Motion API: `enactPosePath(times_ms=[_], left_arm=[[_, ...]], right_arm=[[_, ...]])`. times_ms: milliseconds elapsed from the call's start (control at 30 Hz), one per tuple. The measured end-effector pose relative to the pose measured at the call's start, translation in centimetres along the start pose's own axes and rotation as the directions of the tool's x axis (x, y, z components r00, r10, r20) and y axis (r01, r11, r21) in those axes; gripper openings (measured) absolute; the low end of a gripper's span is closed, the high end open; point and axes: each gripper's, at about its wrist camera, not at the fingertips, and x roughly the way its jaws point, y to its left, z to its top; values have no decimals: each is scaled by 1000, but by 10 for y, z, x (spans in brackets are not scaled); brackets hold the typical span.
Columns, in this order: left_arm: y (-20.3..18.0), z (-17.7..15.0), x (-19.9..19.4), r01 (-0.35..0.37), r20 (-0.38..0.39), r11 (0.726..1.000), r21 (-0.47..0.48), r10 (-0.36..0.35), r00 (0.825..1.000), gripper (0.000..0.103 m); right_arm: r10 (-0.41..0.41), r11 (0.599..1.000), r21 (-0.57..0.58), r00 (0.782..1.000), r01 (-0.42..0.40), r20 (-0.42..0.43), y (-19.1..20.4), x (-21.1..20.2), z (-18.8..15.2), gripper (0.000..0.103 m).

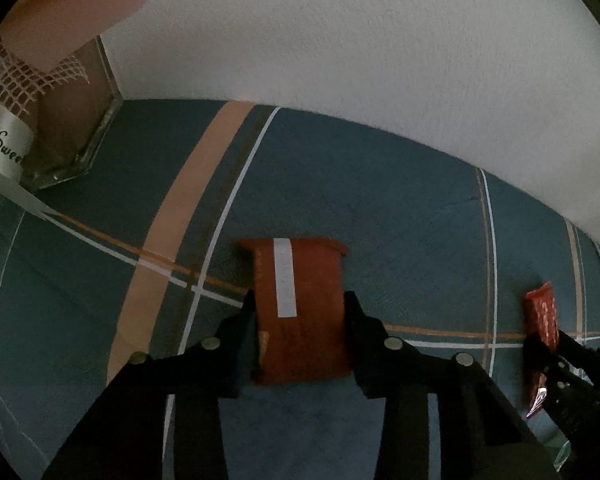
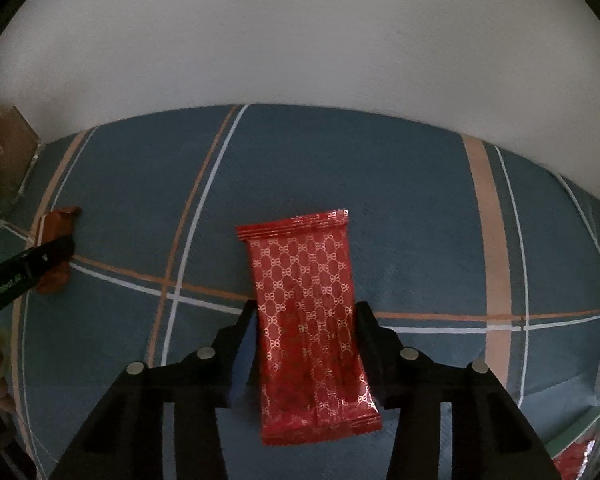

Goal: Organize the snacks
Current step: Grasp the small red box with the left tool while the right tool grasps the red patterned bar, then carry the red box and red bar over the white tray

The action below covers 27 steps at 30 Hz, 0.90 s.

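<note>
Two grippers are clenching snacks: left gripper (image 1: 300, 300) grasping a brown packet (image 1: 300, 320), right gripper (image 2: 306, 312) squeezing a red patterned packet (image 2: 312, 320) at its three o'clock.

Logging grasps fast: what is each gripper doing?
Left gripper: shut on brown-orange wrapped snack bar.
Right gripper: shut on red patterned foil snack packet.
</note>
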Motion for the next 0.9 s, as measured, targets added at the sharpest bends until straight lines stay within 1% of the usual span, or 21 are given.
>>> enactPosePath(times_ms=[167,233,333,367,433,533,667,733,800,833,867,900], left_arm=[[-1,-8,-8,5,-18,999,-32,-5,1000,41],[-2,-12,-16,-9,-26,999,-40,8,1000,41],[-6,-20,-35,-19,-24,998,-58,18,1000,41],[-7,-22,-41,-20,-22,997,-68,19,1000,41],[-11,-31,-56,-28,-28,996,-80,26,999,41],[-15,-51,-79,-25,-32,994,-104,22,999,41],[-24,-80,-115,15,4,992,-126,-14,1000,41],[-26,-91,-125,37,16,989,-142,-35,999,41],[-30,-108,-138,56,30,986,-156,-52,998,41],[-32,-115,-144,61,35,986,-157,-56,998,41],[-35,-126,-151,67,42,985,-158,-61,997,41],[-37,-130,-153,75,46,985,-158,-69,997,41]], right_arm=[[0,1000,8,1000,0,-15,0,-8,1,47],[2,1000,9,1000,-2,-14,0,-14,-1,47],[23,999,32,1000,-23,-10,-2,-32,-10,47],[29,999,35,1000,-29,-10,1,-35,-6,47],[36,998,43,999,-36,-4,1,-50,-11,47],[43,998,53,999,-43,10,3,-70,-23,47],[73,994,81,997,-75,29,0,-99,-46,47],[80,992,96,996,-84,43,-9,-114,-72,47],[84,990,110,995,-90,56,-10,-128,-85,47],[87,988,121,994,-94,66,-8,-143,-99,47],[93,986,130,993,-102,74,-9,-148,-106,47],[97,985,138,992,-107,80,-10,-151,-111,47]])
